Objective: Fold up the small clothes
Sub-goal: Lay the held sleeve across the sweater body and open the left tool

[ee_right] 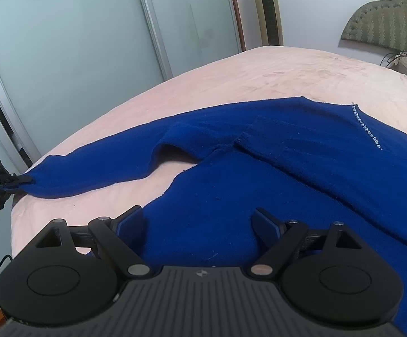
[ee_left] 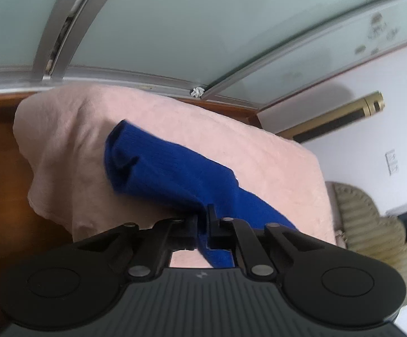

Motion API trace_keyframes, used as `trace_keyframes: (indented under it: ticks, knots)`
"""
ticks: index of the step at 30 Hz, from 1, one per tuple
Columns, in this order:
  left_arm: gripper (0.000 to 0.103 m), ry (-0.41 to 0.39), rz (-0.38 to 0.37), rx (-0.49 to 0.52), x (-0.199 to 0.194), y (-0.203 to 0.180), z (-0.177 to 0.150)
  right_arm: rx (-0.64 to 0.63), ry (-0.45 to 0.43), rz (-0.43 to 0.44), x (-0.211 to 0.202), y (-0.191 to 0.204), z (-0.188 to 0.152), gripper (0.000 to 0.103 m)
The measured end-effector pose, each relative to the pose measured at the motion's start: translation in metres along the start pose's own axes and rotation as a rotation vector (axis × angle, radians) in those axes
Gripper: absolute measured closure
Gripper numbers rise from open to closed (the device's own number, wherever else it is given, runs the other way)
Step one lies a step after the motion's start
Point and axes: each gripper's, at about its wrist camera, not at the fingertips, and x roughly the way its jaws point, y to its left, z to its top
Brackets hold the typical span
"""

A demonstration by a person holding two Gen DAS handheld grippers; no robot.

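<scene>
Right wrist view, far left edge: the left gripper (ee_right: 16,184) reaches in from the side, its jaws pinched tight on the cuff of a blue sweater (ee_right: 259,174). From there the sleeve (ee_right: 96,171) runs rightward across the pink blanket (ee_right: 259,73) that covers the bed, rising into a small hump before it joins the body of the sweater. The body lies spread flat over the near and right part of the bed, with a short line of small shiny beads (ee_right: 367,127) near its right shoulder. The right gripper (ee_right: 199,224) hangs low over the sweater's body, its jaws spread wide apart with nothing pinched between them; I cannot tell whether the tips touch the knit. Behind the bed stand frosted sliding doors (ee_right: 63,56), and further right a padded green headboard (ee_right: 391,25) leans on the white wall. From the left wrist view, the left gripper (ee_left: 202,220) shows the same cuff clamped between its closed jaws, the sleeve (ee_left: 158,163) trailing away over the pink blanket (ee_left: 71,146).
</scene>
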Motion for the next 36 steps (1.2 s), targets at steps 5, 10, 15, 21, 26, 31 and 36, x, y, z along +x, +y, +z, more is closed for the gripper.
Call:
trace_keyframes:
  ticks: [5, 10, 15, 21, 26, 31, 36]
  knots:
    - [0.1, -0.145, 0.066, 0.164, -0.003, -0.032, 0.023, -0.026, -0.013, -0.019, -0.013, -0.003, 0.002, 0.015]
    - [0.1, -0.314, 0.161, 0.338, 0.0, -0.079, 0.057, -0.008, -0.047, -0.06, -0.033, -0.02, 0.001, 0.013]
    - [0.1, -0.415, 0.175, 0.63, 0.015, -0.159, 0.028, 0.062, -0.071, -0.104, -0.049, -0.044, -0.004, 0.013]
    - [0.1, -0.326, -0.043, 1.082, 0.039, -0.249, -0.088, 0.18, -0.114, -0.159, -0.07, -0.078, -0.013, 0.013]
    - [0.099, -0.205, -0.222, 1.376, 0.054, -0.277, -0.185, 0.234, -0.134, -0.215, -0.087, -0.101, -0.024, 0.012]
    - [0.099, -0.078, -0.327, 1.542, 0.069, -0.272, -0.26, 0.326, -0.171, -0.226, -0.103, -0.129, -0.03, 0.012]
    - [0.099, -0.037, -0.339, 1.653, 0.076, -0.244, -0.302, 0.458, -0.196, 0.026, -0.099, -0.157, -0.02, 0.012]
